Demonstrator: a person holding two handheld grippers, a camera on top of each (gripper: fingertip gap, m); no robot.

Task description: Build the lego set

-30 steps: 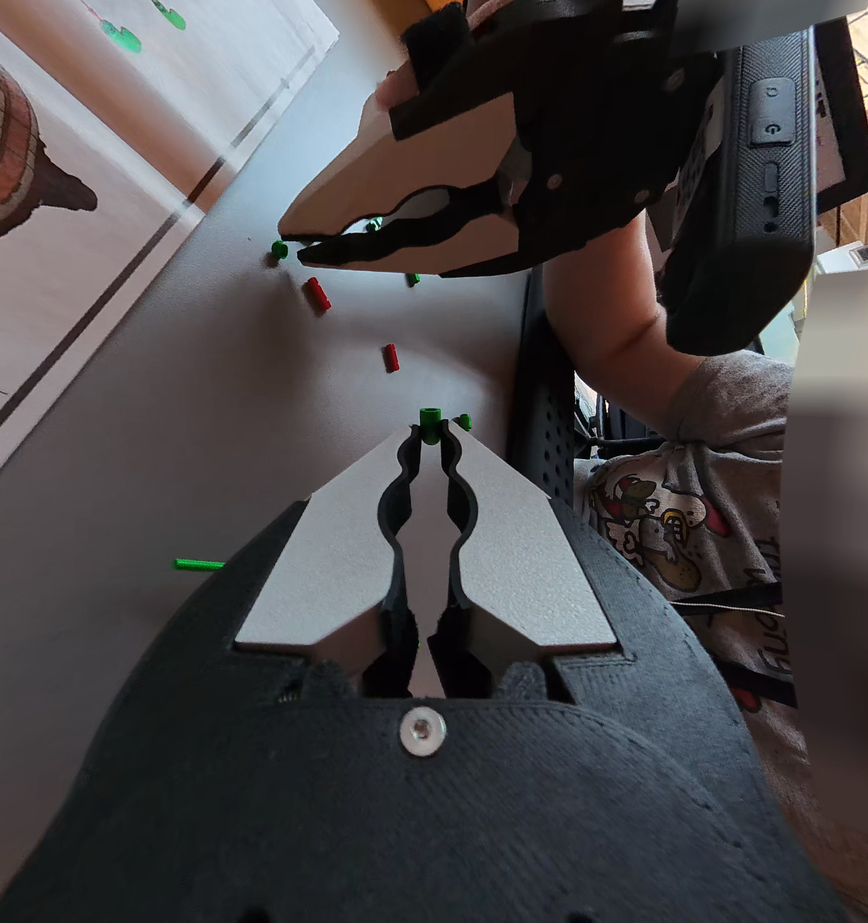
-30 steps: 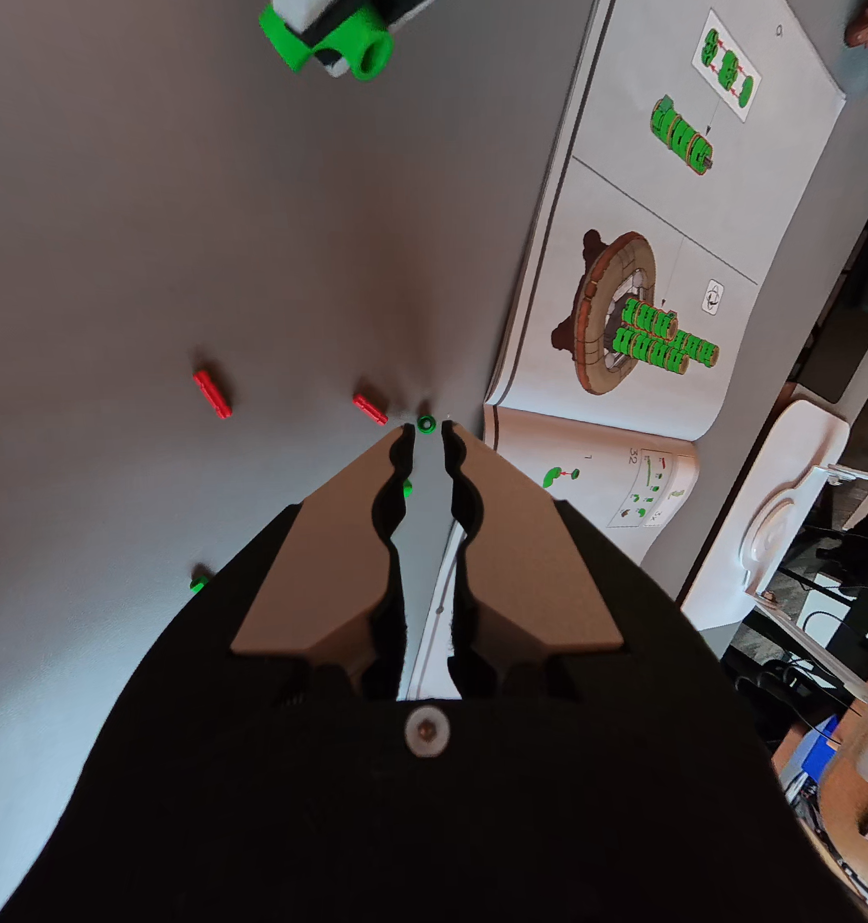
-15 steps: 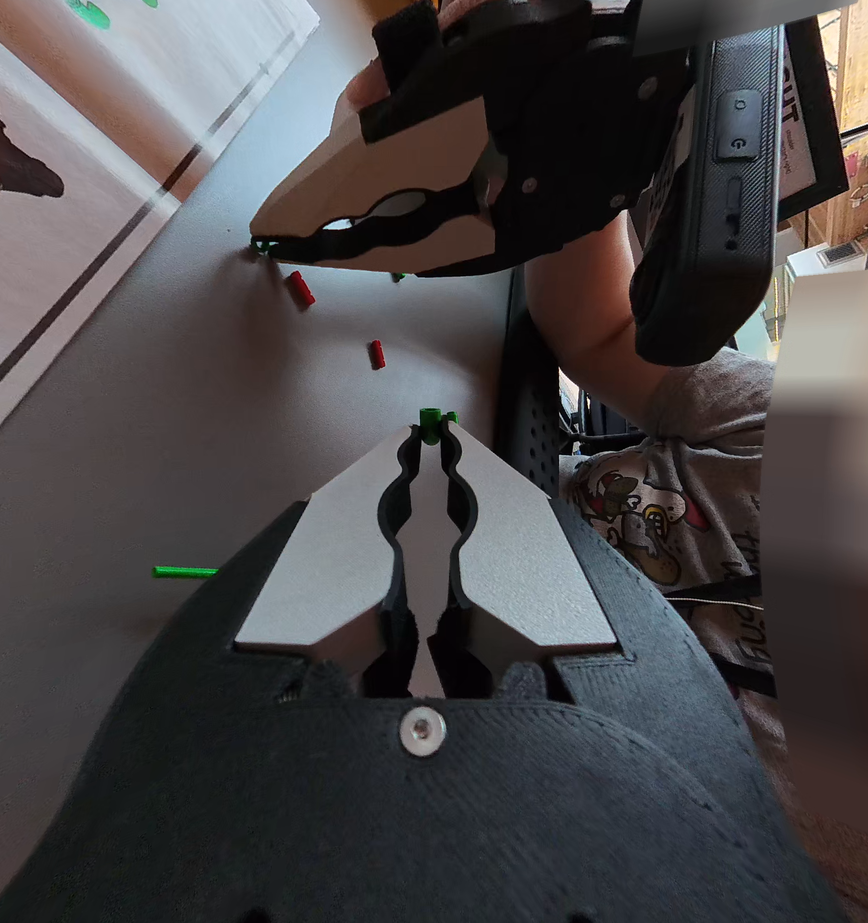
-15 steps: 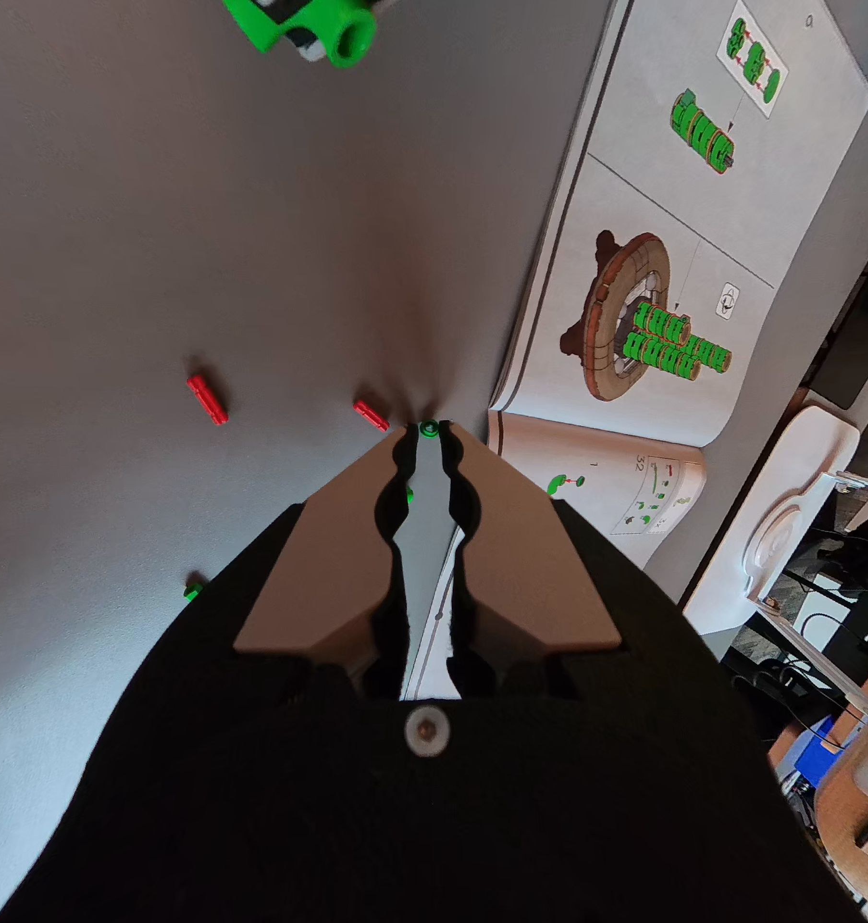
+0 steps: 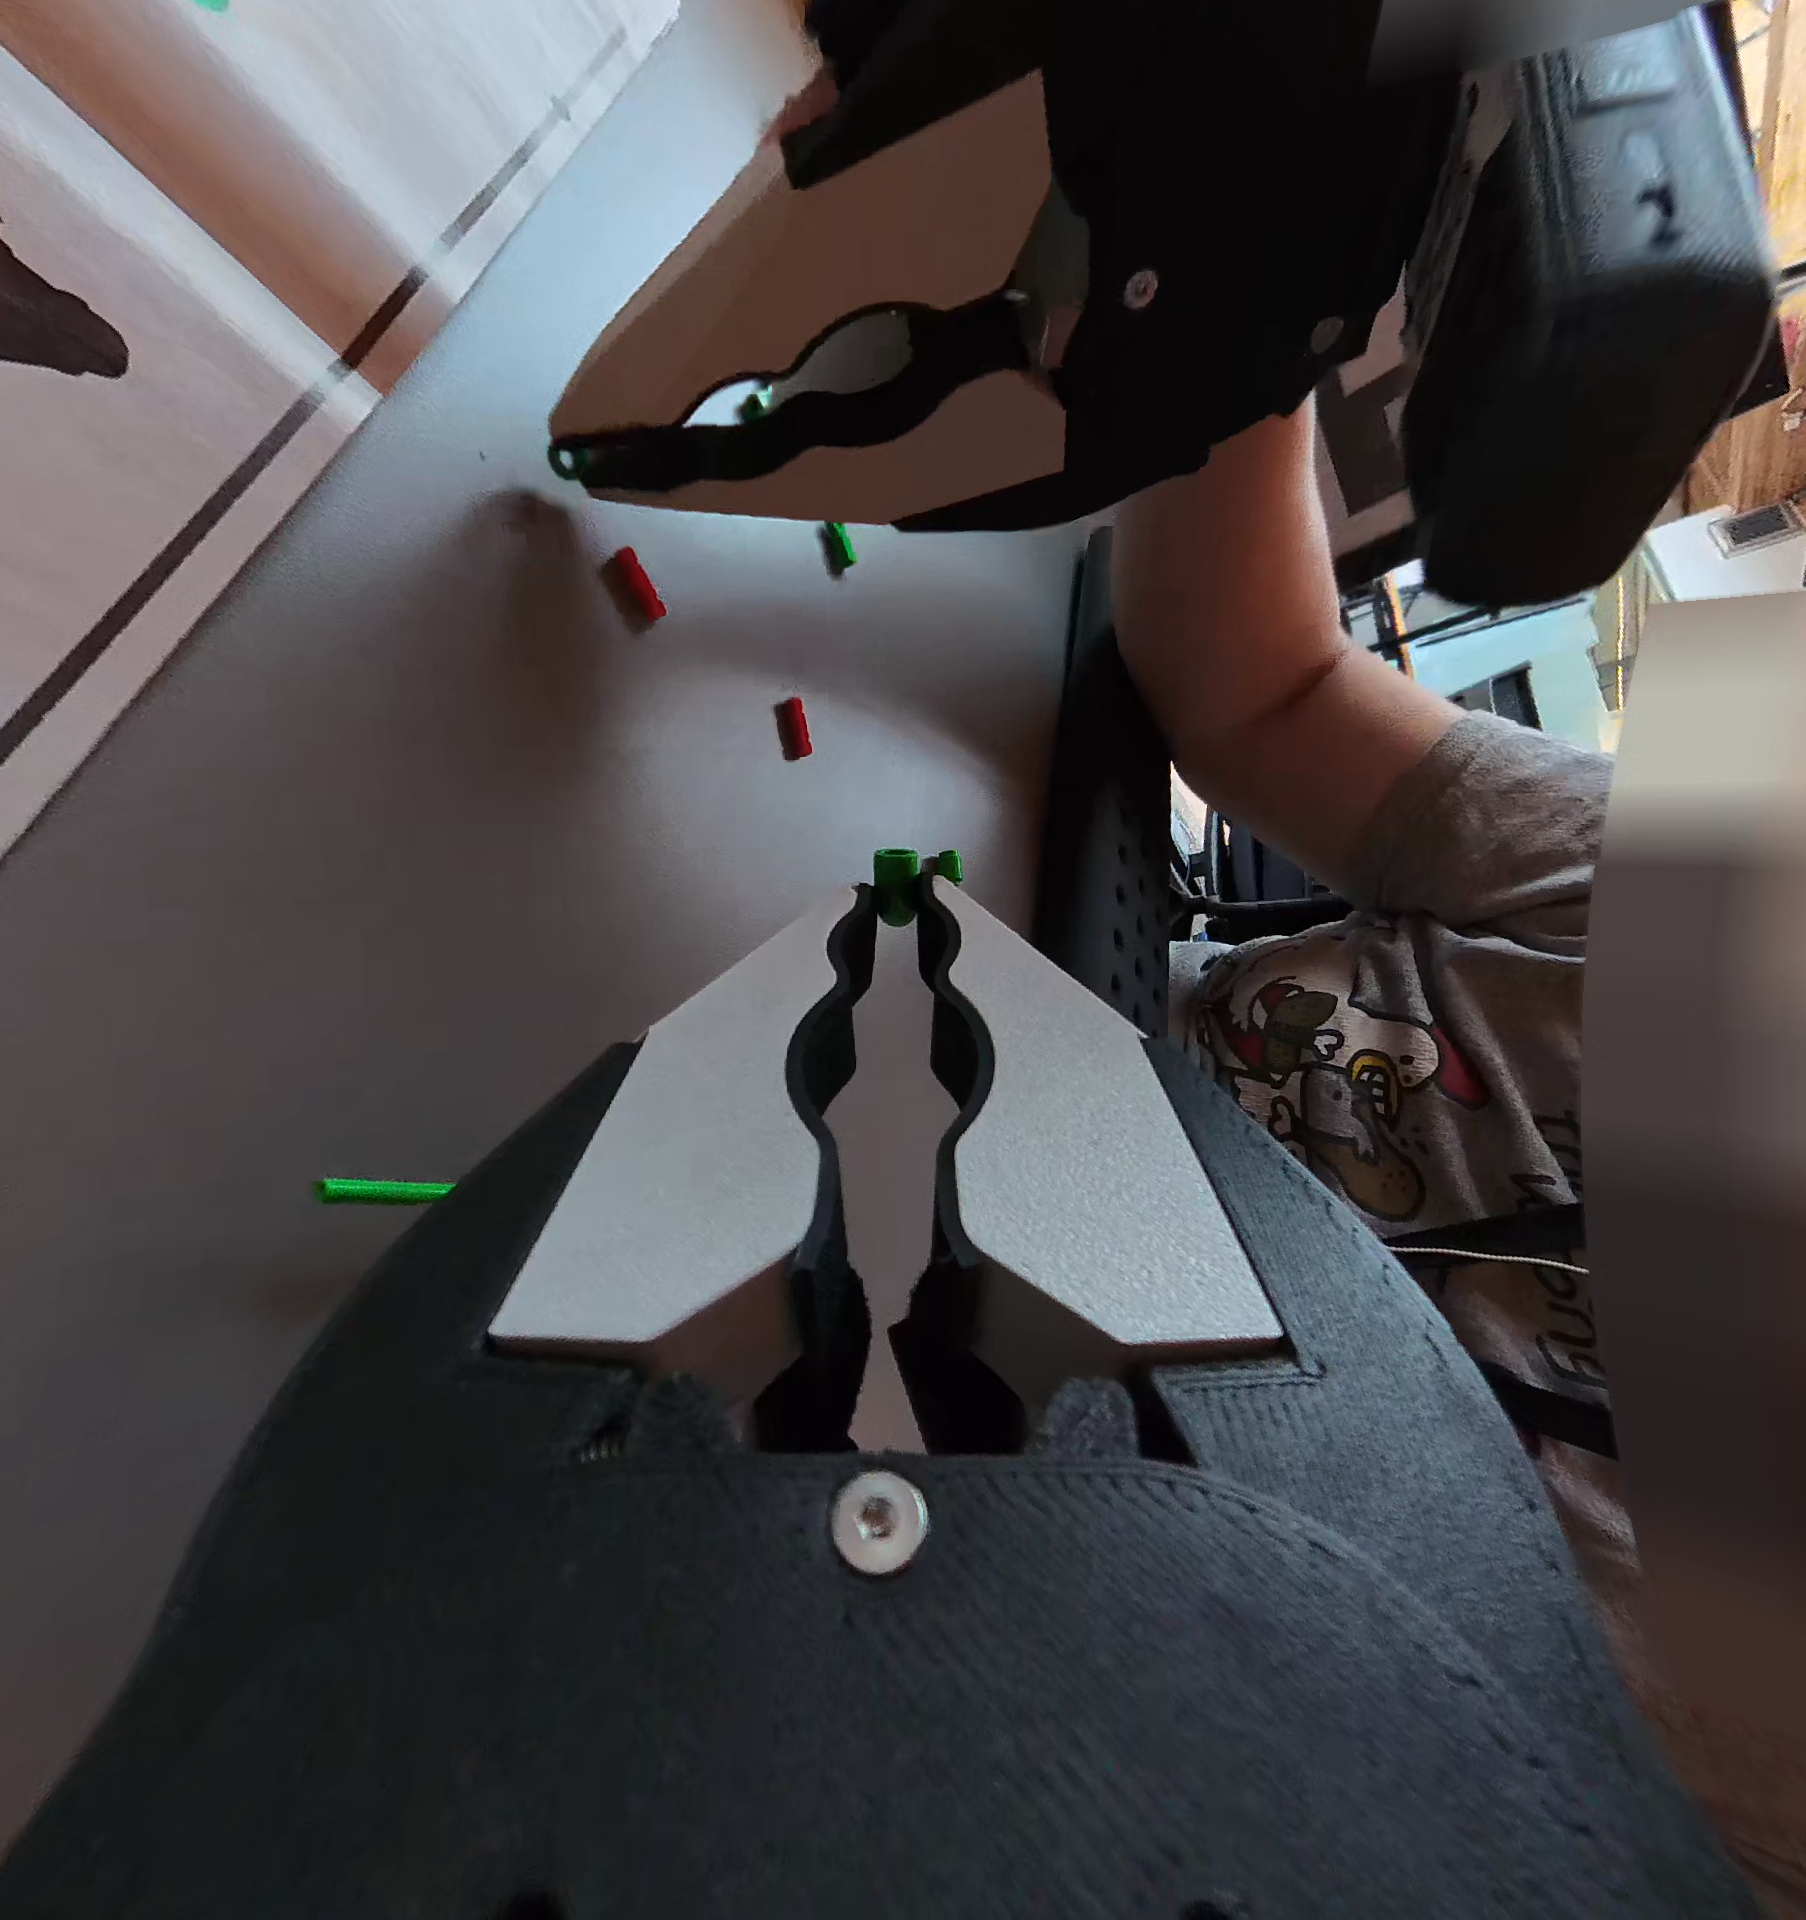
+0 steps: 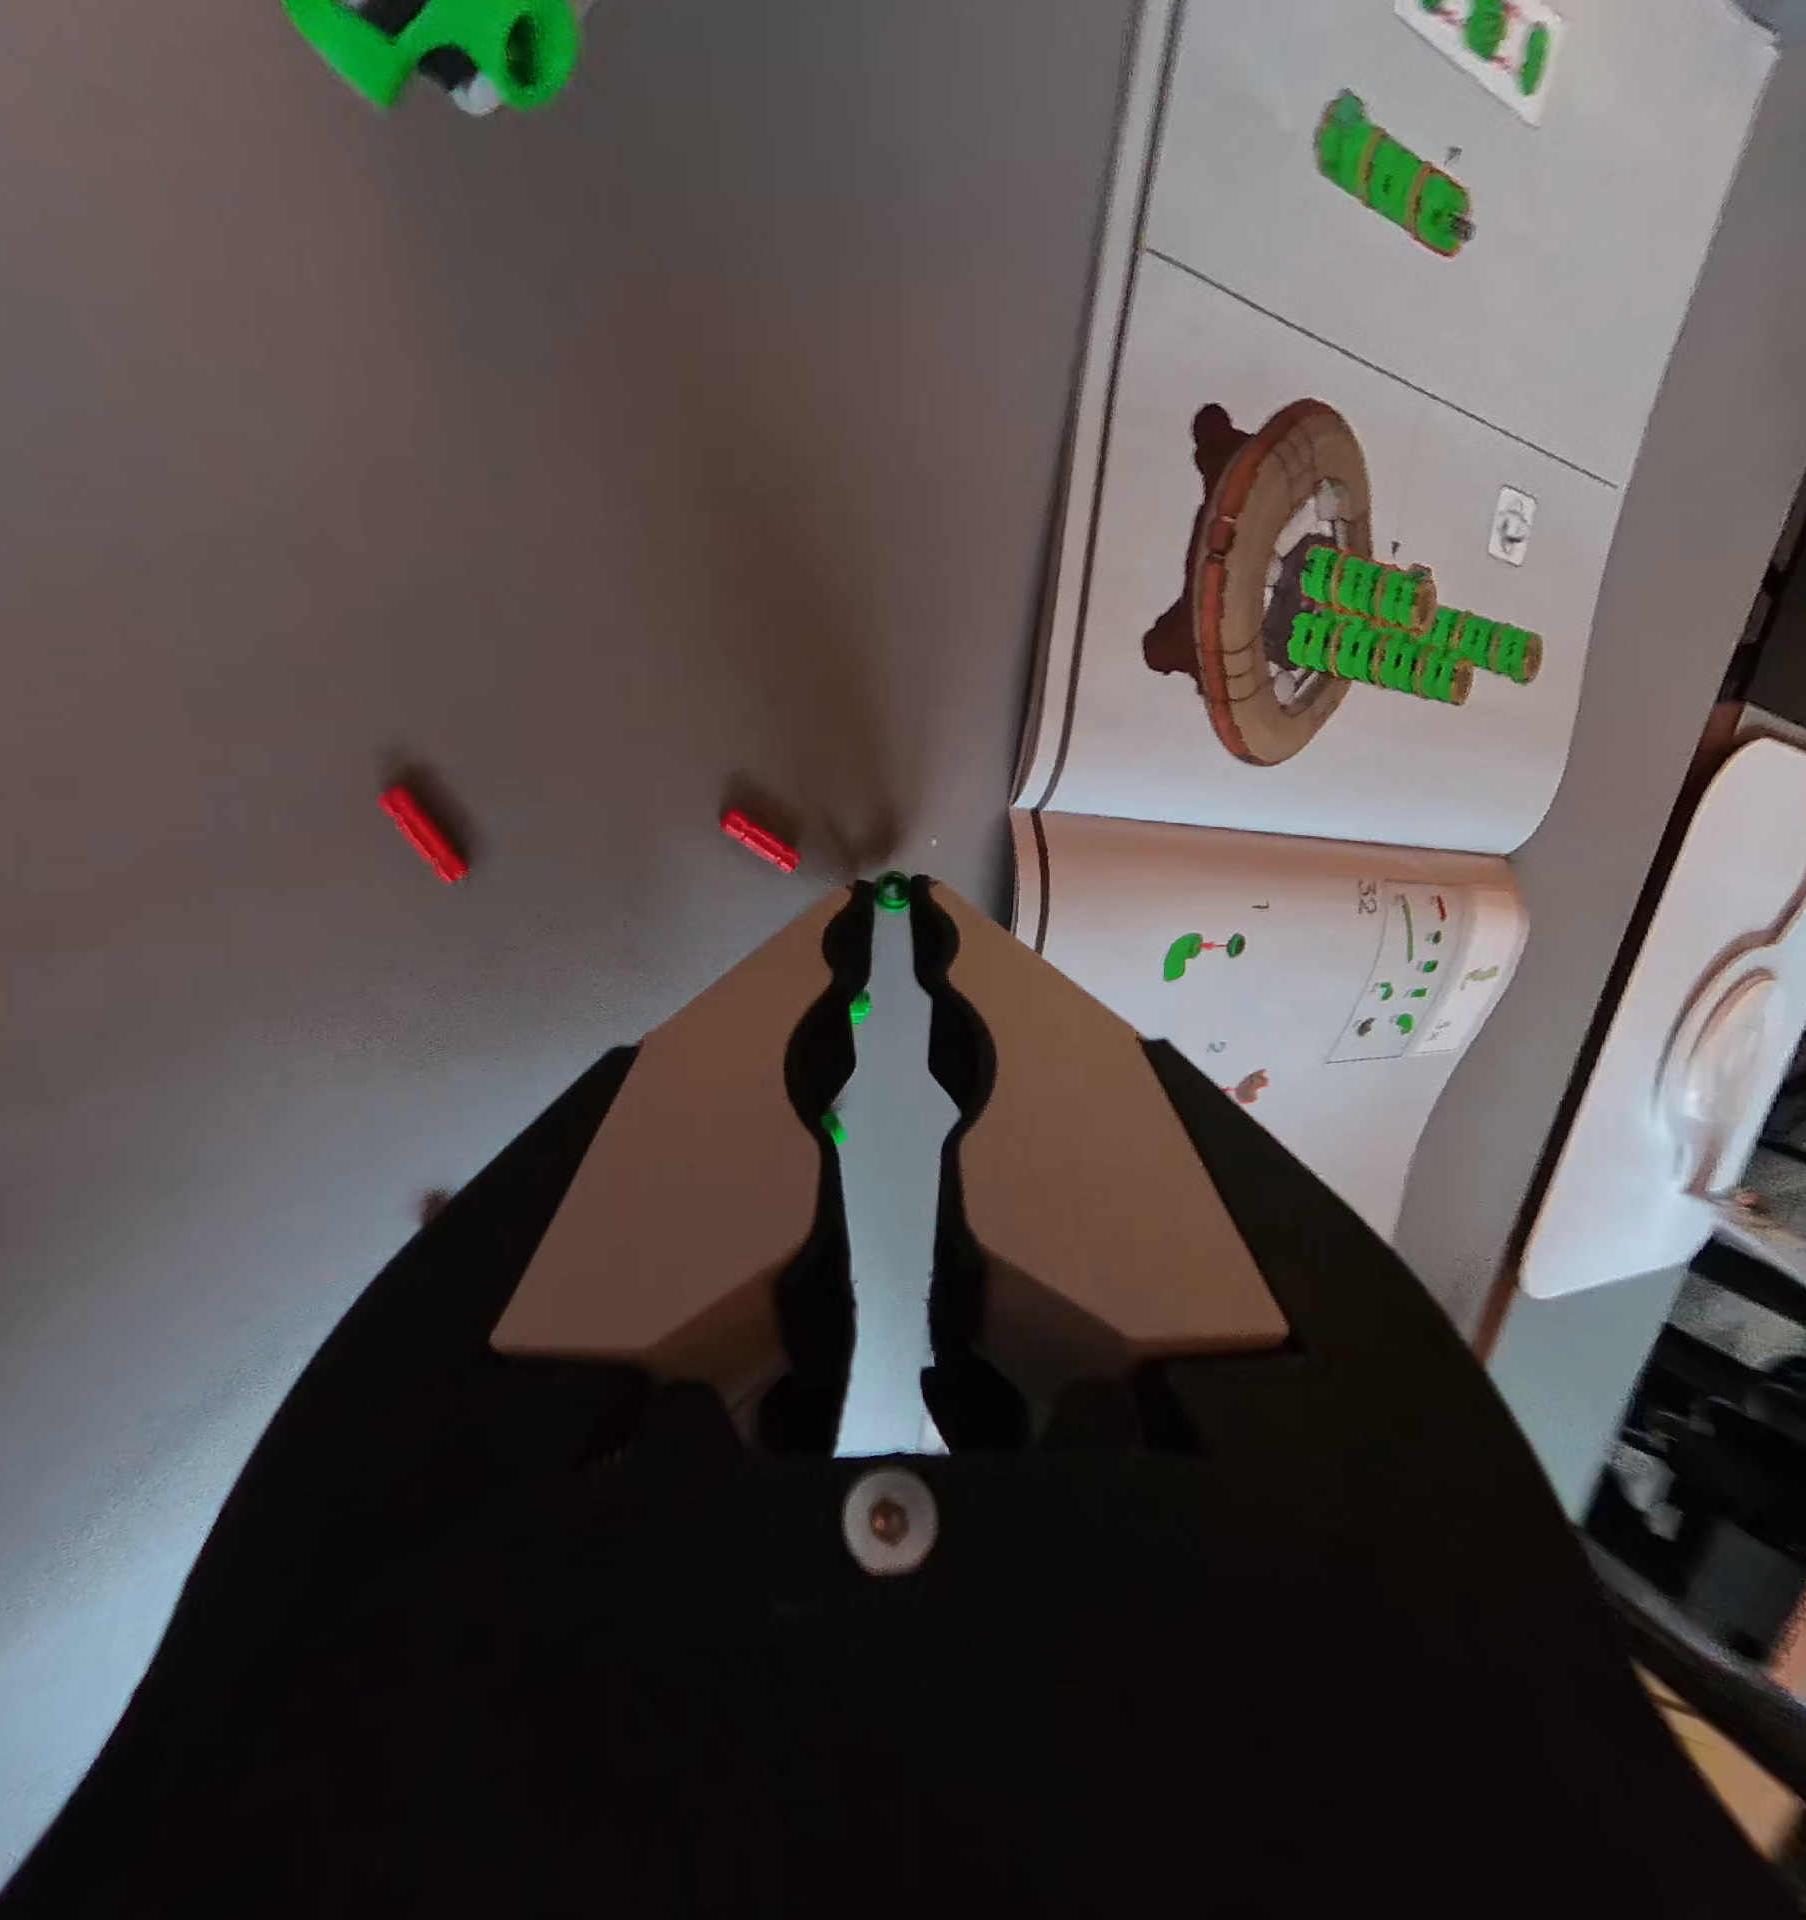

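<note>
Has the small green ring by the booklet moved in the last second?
Yes. The green ring was lying on the table just past the right gripper; now it is pinched in the tips and lifted above its old spot near the red pin.

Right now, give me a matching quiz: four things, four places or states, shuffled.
Things:
1. left tongs
2. right tongs
3. red pins
4. instruction booklet

States:
A. lying loose on the grey table
B. shut on a small green ring
C. open flat at the table's edge
D. shut on a green connector piece

Pairs: 1-D, 2-B, 3-A, 4-C
</note>
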